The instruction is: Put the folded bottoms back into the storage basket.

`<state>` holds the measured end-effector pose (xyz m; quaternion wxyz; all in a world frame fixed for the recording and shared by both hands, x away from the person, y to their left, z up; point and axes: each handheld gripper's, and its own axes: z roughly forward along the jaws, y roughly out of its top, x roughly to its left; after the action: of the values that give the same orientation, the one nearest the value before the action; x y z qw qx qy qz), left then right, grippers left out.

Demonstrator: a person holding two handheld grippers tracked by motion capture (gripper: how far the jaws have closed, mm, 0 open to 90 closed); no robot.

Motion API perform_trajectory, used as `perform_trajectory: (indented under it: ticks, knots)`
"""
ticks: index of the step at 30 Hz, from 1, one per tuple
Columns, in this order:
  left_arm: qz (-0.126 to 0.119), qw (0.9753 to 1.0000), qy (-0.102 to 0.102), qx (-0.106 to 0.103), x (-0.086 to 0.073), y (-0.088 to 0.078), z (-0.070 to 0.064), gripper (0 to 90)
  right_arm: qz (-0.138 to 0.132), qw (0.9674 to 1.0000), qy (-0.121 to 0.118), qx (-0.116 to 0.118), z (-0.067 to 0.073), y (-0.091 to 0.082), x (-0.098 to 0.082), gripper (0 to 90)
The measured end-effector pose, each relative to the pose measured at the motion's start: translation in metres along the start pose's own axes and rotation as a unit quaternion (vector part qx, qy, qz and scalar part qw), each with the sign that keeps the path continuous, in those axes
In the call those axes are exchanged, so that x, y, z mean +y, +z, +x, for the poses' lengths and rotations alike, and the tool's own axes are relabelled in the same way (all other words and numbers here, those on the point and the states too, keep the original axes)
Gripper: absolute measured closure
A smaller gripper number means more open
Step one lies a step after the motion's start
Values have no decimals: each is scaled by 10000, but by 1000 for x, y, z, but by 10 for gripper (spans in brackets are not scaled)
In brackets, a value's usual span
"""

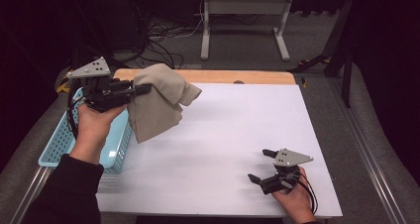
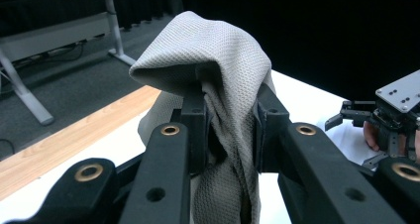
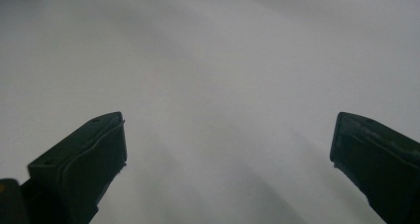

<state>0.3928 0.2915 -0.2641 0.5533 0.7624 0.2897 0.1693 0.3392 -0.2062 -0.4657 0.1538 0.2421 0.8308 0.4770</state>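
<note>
One cloth [image 1: 157,102], beige, pinched mid-bunch in the left gripper [image 1: 144,89] and hanging above the table [image 1: 237,130] edge beside the basket [image 1: 59,140]. Right gripper [image 1: 260,165] rests apart, jaws wide, holding nothing. Risk: a narrow pinch may let fabric slide free; the trailing hem could snag the rim. Basket contents: nothing discernible.

The cloth [image 2: 218,55] is soft beige fabric with a bumpy, tiny-dotted weave, not shiny. The basket [image 1: 59,140] is light blue plastic full of little holes. The table [image 1: 237,135] top is smooth, flat white, with a strip of light wood at its far edge. The left gripper [image 2: 228,130] is matt black plastic with small brass-coloured rings
</note>
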Motion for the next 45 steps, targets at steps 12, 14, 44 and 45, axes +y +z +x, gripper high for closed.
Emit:
perform_trajectory:
  ticks: [12,14,44,45]
  knots:
    - [-30,9997,-14,258,-1,-34,8,728,6,10000,-8,-14,0,0,0,18]
    - [-45,9995,-29,300,-2,-39,9,729,5,10000,-11,-18,0,0,0,18]
    - [-8,9977,-46,683,-15,-101,21,728,26,10000,10,-18,0,0,0,17]
    - [-1,9976,-38,691,-16,-103,22,728,25,10000,6,-23,0,0,0,17]
